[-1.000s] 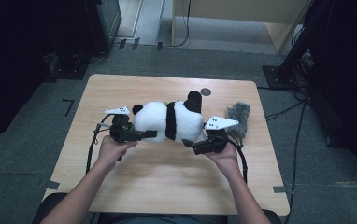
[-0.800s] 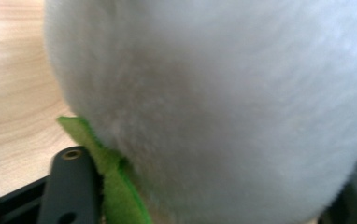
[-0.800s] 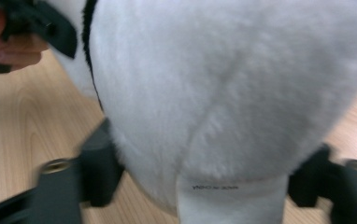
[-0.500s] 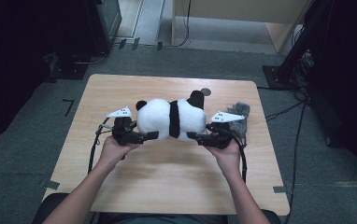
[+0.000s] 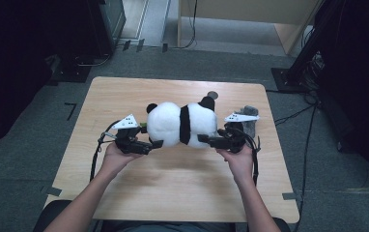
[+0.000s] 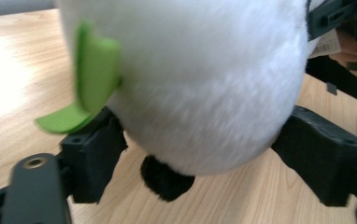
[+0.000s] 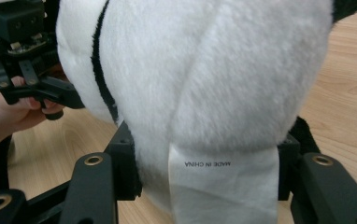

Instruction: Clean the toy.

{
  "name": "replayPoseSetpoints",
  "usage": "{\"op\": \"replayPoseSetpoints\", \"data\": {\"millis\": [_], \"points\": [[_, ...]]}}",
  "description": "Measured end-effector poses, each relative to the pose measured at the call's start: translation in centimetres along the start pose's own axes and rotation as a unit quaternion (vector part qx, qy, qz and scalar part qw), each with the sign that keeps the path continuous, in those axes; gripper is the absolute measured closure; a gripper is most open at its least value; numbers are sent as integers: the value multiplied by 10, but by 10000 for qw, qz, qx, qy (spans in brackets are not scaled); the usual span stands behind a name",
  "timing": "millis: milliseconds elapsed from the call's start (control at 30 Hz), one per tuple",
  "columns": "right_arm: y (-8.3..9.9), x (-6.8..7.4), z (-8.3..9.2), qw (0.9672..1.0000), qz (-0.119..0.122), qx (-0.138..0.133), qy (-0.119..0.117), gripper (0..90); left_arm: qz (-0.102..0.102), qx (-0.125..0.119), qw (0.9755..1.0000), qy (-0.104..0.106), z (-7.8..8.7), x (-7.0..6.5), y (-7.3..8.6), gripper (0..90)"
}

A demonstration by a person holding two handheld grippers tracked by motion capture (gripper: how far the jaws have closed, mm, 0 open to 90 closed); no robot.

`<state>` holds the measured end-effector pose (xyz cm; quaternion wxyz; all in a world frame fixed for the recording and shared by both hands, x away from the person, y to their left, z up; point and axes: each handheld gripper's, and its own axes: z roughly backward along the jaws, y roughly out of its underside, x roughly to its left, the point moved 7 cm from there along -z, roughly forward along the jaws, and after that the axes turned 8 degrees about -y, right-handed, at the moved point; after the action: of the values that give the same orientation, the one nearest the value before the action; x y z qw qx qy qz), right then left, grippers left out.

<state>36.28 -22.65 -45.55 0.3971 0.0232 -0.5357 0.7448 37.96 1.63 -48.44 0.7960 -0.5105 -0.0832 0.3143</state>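
Item: your left gripper (image 5: pixel 149 143), fingers spread wide around the head end of the white-and-black plush panda toy (image 5: pixel 181 123); they have just eased slightly inward, the plush between them and touching both. Item: green felt leaf (image 6: pixel 91 77), attached to the panda beside your left finger. Item: the panda itself, lying lengthwise across the middle of the pale wooden table (image 5: pixel 173 193), between your two grippers. Item: your right gripper (image 5: pixel 206 139), fingers pinching the panda's rear end, a white sewn label (image 7: pixel 223 186) hanging between them. Item: grey cloth object (image 5: pixel 248 121), just behind your right gripper.
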Motion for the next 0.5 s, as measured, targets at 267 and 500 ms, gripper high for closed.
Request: {"op": "replayPoseSetpoints", "data": {"millis": [267, 500], "points": [[2, -1, -4, 10000, 24, 68, 47, 371, 311, 274, 9985, -350, -3, -2, 2, 437], [4, -4, -7, 9998, 136, 155, 18, 268, 857, 378, 9954, -182, 1, 5, -2, 547]]}}
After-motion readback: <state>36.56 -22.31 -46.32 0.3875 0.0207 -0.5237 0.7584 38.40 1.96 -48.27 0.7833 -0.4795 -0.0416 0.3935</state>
